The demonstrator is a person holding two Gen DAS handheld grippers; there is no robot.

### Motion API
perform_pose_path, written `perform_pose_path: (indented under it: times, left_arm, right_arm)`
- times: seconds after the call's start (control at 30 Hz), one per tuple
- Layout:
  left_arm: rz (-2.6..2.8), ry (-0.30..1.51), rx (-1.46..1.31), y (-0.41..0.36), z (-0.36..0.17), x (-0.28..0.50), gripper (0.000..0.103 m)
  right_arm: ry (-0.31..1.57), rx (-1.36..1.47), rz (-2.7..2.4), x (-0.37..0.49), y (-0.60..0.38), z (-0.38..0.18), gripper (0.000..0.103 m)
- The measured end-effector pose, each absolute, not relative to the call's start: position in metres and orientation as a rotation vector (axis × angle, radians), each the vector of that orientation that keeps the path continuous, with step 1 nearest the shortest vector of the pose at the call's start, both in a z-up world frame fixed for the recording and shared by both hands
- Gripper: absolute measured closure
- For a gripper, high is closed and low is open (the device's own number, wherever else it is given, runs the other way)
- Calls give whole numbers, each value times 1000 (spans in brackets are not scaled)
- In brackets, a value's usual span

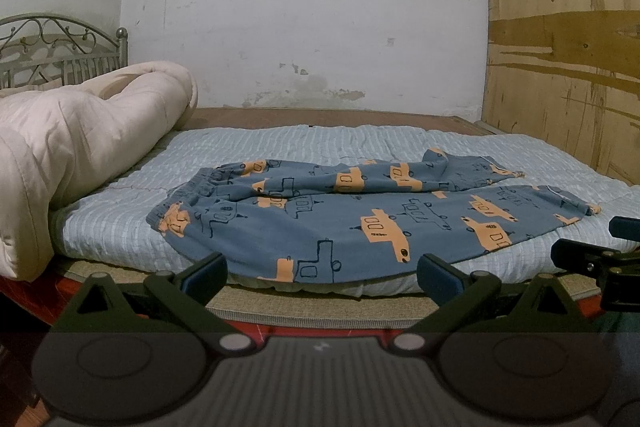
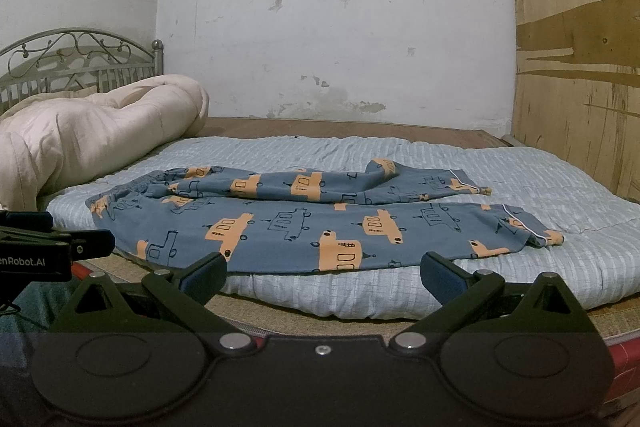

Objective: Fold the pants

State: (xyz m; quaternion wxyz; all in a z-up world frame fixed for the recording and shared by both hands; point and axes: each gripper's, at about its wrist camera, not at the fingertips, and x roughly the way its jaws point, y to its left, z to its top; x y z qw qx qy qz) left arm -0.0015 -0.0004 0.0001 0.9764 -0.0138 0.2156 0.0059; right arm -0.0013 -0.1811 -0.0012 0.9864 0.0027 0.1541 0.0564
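Nearest in each wrist view, the jaws are standing wide apart and gripping nothing: the left gripper [image 1: 322, 277] is hovering over the near edge of the bed with its blue-padded fingertips [image 1: 208, 273] just short of the cloth, and the right gripper [image 2: 323, 277] is doing the same beside it, its fingertips [image 2: 438, 277] lying in front of the bedding's edge without touching anything. Each gripper is also showing at the side of the other's view, so the two are sitting close together. Just beyond the jaws, the blue cotton pants printed with orange cars [image 1: 360, 223] are lying spread lengthwise across the pale blue striped quilted mattress pad [image 2: 520, 267], the elastic waistband [image 1: 208, 183] off to the left of the jaws and the cuffs [image 2: 540, 237] off to the right. The two legs are lying apart, the farther one rumpled and partly overlapping the nearer, so folding is looking not yet begun: bringing one leg over the other and then doubling the length both seem still to be done. Farther left, a bulky cream quilted comforter [image 1: 80, 147] is sitting rolled up, with a grey wrought-iron headboard [image 2: 80, 59] behind it.
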Motion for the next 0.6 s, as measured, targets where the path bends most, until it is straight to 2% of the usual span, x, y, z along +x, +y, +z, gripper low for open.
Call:
perform_pose_path:
  times: [0.6]
  left_arm:
    - [12, 441, -20, -2, 0, -3, 1]
  right_arm:
    - [312, 5, 114, -1, -182, -2, 1]
